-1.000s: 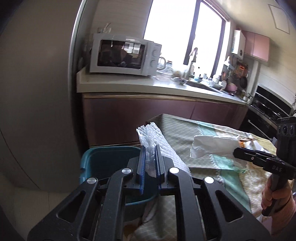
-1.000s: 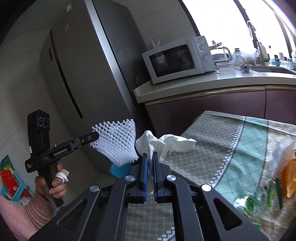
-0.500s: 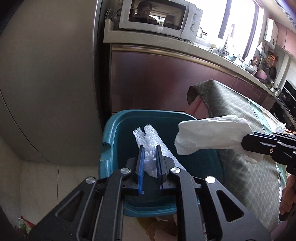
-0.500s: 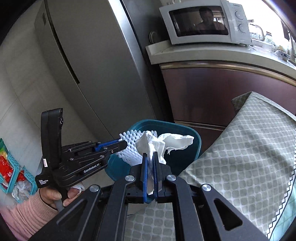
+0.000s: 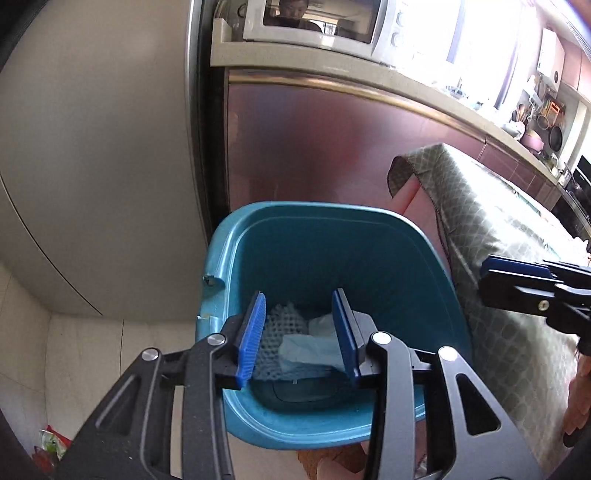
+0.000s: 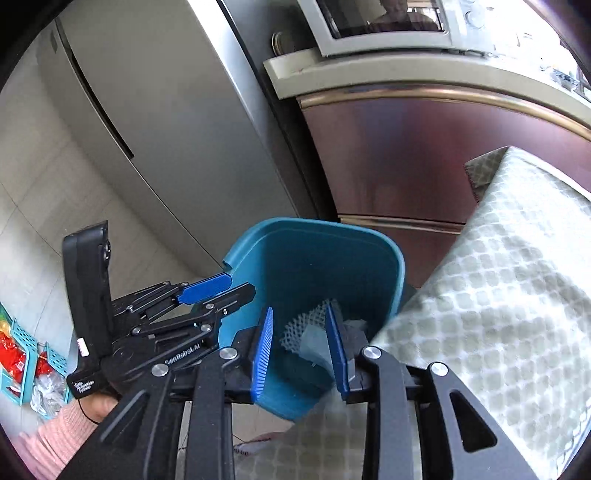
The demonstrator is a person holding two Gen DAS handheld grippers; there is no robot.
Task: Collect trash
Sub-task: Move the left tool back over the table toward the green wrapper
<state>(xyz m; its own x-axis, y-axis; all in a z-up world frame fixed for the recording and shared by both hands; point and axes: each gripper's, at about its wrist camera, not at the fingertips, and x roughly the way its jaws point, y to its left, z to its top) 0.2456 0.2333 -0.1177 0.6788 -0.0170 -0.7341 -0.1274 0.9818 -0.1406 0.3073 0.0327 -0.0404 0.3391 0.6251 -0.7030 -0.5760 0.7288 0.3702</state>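
Observation:
A teal trash bin (image 5: 236, 243) (image 6: 310, 236) stands on the floor beside the table. At its bottom lie a white foam net (image 5: 284, 325) (image 6: 301, 328) and a crumpled white tissue (image 5: 310, 350) (image 6: 312, 341). My left gripper (image 5: 301, 328) hangs over the bin's near rim, its jaws opening with nothing pressed between the blue pads. My right gripper (image 6: 299, 341) hovers over the bin at the table's edge, jaws likewise opening and empty. Each gripper shows in the other's view: the right gripper (image 5: 532, 291) at the right, the left gripper (image 6: 210, 291) at the left.
A table under a green patterned cloth (image 5: 491, 236) (image 6: 498, 295) borders the bin on the right. A grey fridge (image 5: 92, 147) and a maroon cabinet (image 5: 314, 147) with a microwave (image 5: 314, 22) stand behind. Teal baskets (image 6: 26, 354) with red packets sit on the floor at left.
Both grippers swung from the table over the bin and sank toward it, then their jaws parted. The foam net and the tissue dropped out and now lie in the bin.

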